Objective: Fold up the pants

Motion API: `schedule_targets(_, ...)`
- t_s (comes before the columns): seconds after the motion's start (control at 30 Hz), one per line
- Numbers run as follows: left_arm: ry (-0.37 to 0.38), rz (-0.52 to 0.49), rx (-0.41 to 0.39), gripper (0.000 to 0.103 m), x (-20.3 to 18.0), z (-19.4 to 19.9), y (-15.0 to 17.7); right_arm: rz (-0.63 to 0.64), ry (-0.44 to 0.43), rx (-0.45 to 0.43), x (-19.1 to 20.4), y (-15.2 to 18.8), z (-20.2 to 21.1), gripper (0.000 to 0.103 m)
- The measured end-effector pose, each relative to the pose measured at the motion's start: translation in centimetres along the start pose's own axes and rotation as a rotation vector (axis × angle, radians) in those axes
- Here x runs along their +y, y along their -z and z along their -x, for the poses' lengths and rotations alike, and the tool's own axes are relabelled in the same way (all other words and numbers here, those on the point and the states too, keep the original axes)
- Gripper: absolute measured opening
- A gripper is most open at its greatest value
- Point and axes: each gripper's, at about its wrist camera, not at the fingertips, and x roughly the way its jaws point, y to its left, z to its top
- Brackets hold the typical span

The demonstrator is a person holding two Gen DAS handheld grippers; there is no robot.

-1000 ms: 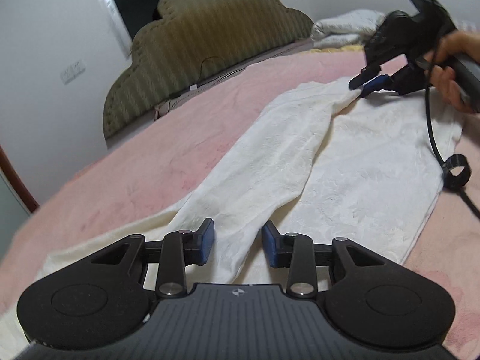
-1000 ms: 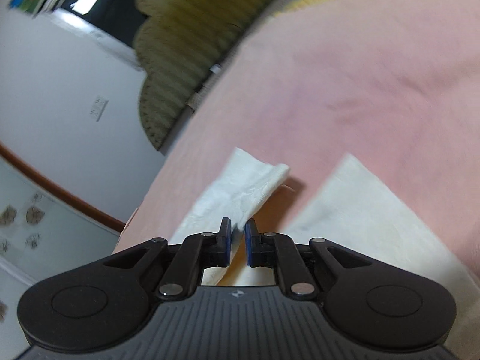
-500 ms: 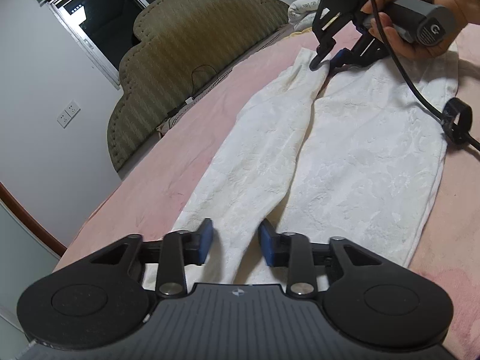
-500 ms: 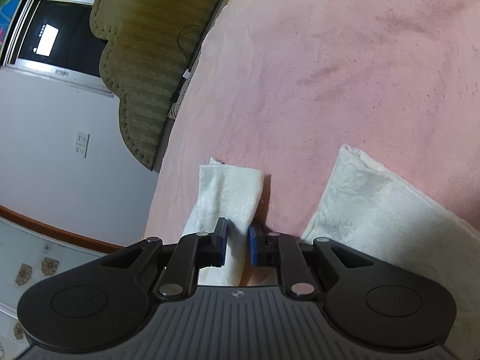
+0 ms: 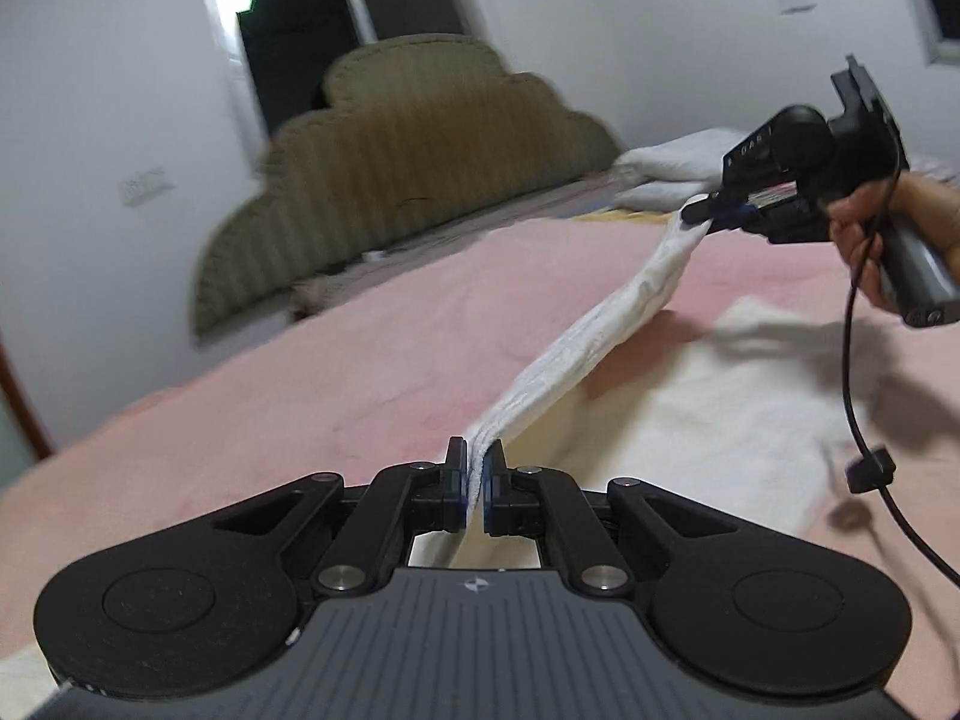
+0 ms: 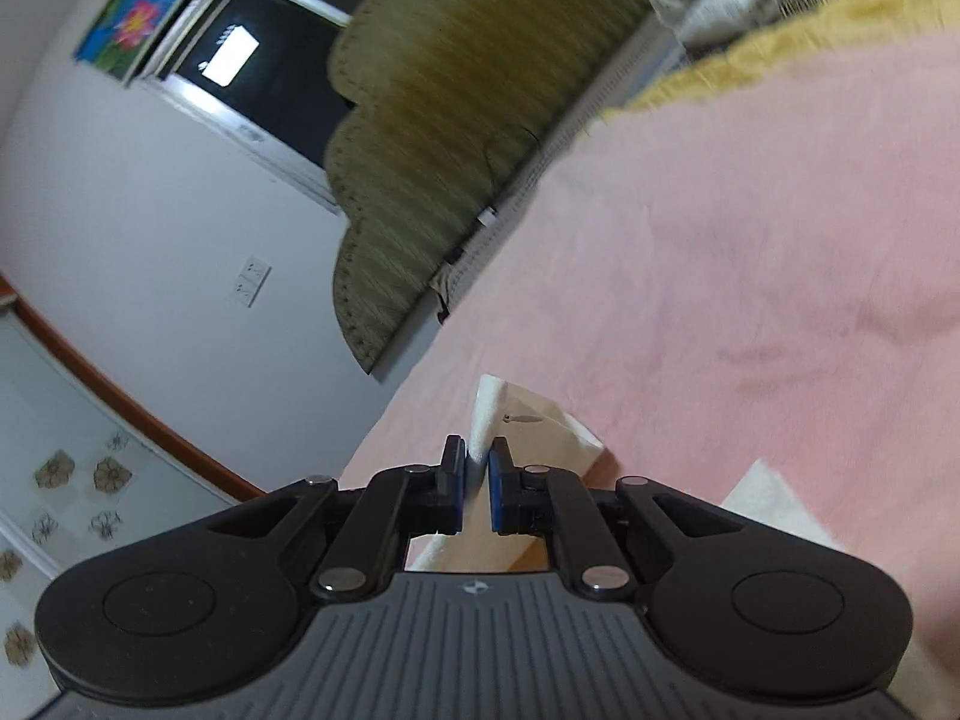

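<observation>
White textured pants lie on a pink bedspread (image 5: pixel 336 372). One pant leg (image 5: pixel 606 330) is lifted off the bed and stretched taut between both grippers. My left gripper (image 5: pixel 477 477) is shut on the near end of that leg. In the left wrist view my right gripper (image 5: pixel 717 217), held by a hand (image 5: pixel 864 234), is shut on the far end at the upper right. The other pant leg (image 5: pixel 720 420) lies flat below. In the right wrist view my right gripper (image 6: pixel 477 480) pinches the white hem (image 6: pixel 510 420), which sticks up past the pads.
An olive scalloped headboard (image 5: pixel 408 180) stands against the white wall under a dark window (image 5: pixel 336 30). White pillows (image 5: pixel 672 174) lie at the bed's head. A black cable (image 5: pixel 858 420) hangs from the right gripper over the flat leg.
My left gripper closed from open onto the pant leg. Both grippers rose, lifting that leg off the bed and pulling it taut; the right gripper stayed shut on the hem.
</observation>
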Motion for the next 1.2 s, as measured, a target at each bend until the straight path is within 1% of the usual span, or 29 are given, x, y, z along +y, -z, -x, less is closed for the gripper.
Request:
schedule_targets(0.13, 0.145, -0.016, 0.053, 0.007, -1.7, 0.5, 1.7, 0.018, 0.083, 0.0, -1.2, 1.2, 4.9, 0.008)
schedule_targets(0.23, 0.201, -0.068, 0.071, 0.007, -3.2, 0.9, 3.2, -0.022, 0.135, 0.003, -3.1, 2.5, 7.7, 0.008)
schedule_targets(0.33, 0.222, -0.096, 0.087, 0.007, -3.9, 1.1, 3.9, -0.073, 0.17, -0.003, -4.5, 3.8, 9.6, 0.008)
schedule_targets(0.47, 0.244, -0.121, 0.1, 0.007, -3.8, 1.1, 4.8, -0.097, 0.2, -0.007, -5.6, 4.8, 11.2, 0.008)
schedule_targets(0.57, 0.245, -0.144, 0.112, 0.008, -4.1, 0.9, 5.2, -0.072, 0.232, 0.005, -5.7, 5.4, 11.7, 0.008)
schedule_targets(0.63, 0.245, -0.16, 0.122, 0.008, -4.2, 0.8, 5.4, -0.034, 0.261, 0.036, -5.3, 5.4, 11.6, 0.008)
schedule_targets(0.7, 0.249, -0.16, 0.125, 0.019, -4.2, 0.9, 5.4, -0.013, 0.275, 0.052, -5.4, 5.3, 11.6, 0.009)
schedule_targets(0.73, 0.255, -0.153, 0.123, 0.021, -4.1, 1.0, 5.3, -0.006, 0.293, 0.056, -5.1, 5.1, 11.7, 0.012)
schedule_targets(0.77, 0.268, -0.14, 0.131, 0.027, -3.8, 1.1, 5.2, 0.013, 0.332, 0.055, -4.6, 4.9, 11.7, 0.015)
schedule_targets(0.8, 0.286, -0.125, 0.135, 0.032, -3.4, 1.3, 5.0, 0.042, 0.384, 0.046, -4.2, 4.8, 12.0, 0.023)
schedule_targets(0.83, 0.305, -0.111, 0.13, 0.042, -3.0, 1.7, 4.8, 0.069, 0.433, 0.019, -3.7, 4.7, 12.4, 0.029)
schedule_targets(0.87, 0.325, -0.096, 0.118, 0.046, -2.5, 2.2, 4.6, 0.099, 0.473, -0.04, -3.3, 4.7, 13.2, 0.029)
schedule_targets(0.9, 0.344, -0.08, 0.104, 0.047, -1.9, 2.6, 4.3, 0.131, 0.499, -0.107, -2.7, 4.6, 13.8, 0.029)
schedule_targets(0.93, 0.362, -0.056, 0.09, 0.049, -1.0, 3.1, 3.9, 0.167, 0.505, -0.163, -2.0, 4.4, 14.3, 0.029)
schedule_targets(0.97, 0.372, -0.03, 0.078, 0.05, -0.1, 3.5, 3.4, 0.214, 0.478, -0.193, -1.1, 4.2, 14.4, 0.029)
schedule_targets(1.0, 0.368, -0.005, 0.07, 0.051, 1.0, 3.6, 2.9, 0.265, 0.437, -0.18, -0.1, 3.9, 13.9, 0.029)
schedule_targets(1.03, 0.348, 0.012, 0.067, 0.051, 1.8, 3.5, 2.4, 0.32, 0.399, -0.137, 0.9, 3.6, 13.0, 0.029)
schedule_targets(1.1, 0.259, 0.019, 0.068, 0.051, 3.9, 3.0, 1.6, 0.435, 0.322, -0.014, 3.4, 3.6, 10.0, 0.029)
schedule_targets(1.17, 0.14, -0.016, 0.105, 0.05, 5.7, 1.7, 0.8, 0.511, 0.227, 0.127, 5.2, 4.2, 6.5, 0.029)
schedule_targets(1.2, 0.109, -0.037, 0.134, 0.05, 6.5, 0.9, 0.6, 0.532, 0.186, 0.201, 6.2, 4.8, 4.5, 0.029)
